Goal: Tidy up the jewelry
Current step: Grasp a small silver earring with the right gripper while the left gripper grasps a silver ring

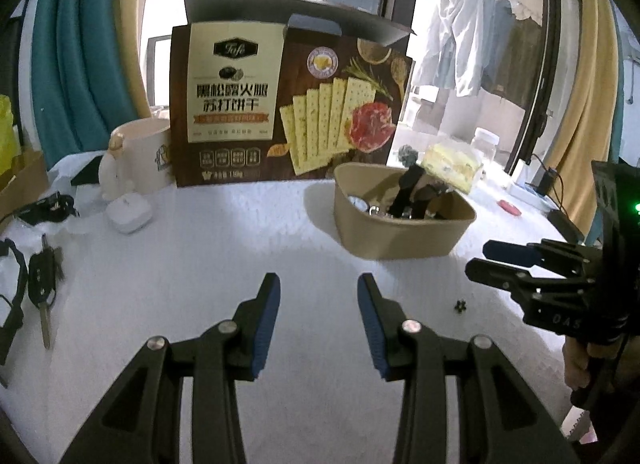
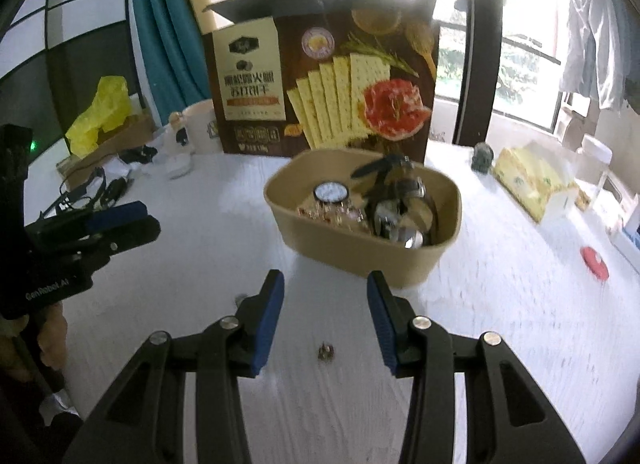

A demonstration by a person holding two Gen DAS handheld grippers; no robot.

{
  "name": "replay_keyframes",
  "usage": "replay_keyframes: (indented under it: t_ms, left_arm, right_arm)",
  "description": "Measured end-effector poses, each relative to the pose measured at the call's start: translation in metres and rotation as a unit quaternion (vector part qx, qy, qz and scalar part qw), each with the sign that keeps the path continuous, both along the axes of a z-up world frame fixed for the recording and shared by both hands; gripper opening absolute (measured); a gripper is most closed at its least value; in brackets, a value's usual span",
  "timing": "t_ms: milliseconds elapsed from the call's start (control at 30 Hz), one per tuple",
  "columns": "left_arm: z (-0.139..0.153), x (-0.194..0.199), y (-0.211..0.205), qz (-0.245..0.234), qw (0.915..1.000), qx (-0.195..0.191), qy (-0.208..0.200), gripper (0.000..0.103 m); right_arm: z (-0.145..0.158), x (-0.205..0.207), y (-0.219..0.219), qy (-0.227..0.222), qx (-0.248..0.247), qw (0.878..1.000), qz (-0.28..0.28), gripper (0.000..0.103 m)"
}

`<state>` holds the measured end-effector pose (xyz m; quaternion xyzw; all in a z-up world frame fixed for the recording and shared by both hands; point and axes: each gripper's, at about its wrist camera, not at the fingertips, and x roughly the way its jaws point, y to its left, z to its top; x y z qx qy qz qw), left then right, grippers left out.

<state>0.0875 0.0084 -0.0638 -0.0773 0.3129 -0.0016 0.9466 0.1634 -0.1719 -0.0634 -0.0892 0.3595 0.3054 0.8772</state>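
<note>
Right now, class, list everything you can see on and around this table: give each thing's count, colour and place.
cracker box: one, brown and cream, upright at the back
paper bowl: one, tan, centre of the table
watches: several, white-faced, silver and black, inside the bowl
small earring: one, dark, loose on the table between the right fingers
mug: one, white, left of the box
earbud case: one, white, before the mug
car key: one, black, far left
tissue pack: one, yellow, right
table: one, white
left gripper: black, blue pads, open
right gripper: black, blue pads, open
</note>
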Motion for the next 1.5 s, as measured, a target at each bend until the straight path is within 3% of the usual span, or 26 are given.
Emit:
replay_keyframes:
  t_ms: [500, 833, 1500]
  left_arm:
    - [-0.013, -0.001, 0.013, 0.012, 0.9996, -0.008, 0.023, 0.039]
    - [-0.014, -0.002, 0.012, 0.010, 0.9996, -0.008, 0.026, 0.039]
    - [-0.028, 0.028, -0.032, -0.039, 0.9966, 0.006, 0.072, 0.039]
  right_arm:
    - [-0.041, 0.005, 0.009, 0.064, -0.037, 0.997, 0.000, 0.040]
    - [-0.043, 0.002, 0.004, 0.070, -0.047, 0.996, -0.007, 0.010]
    - [-0.029, 0.007, -0.026, 0.061, 0.003, 0.998, -0.012, 0.009]
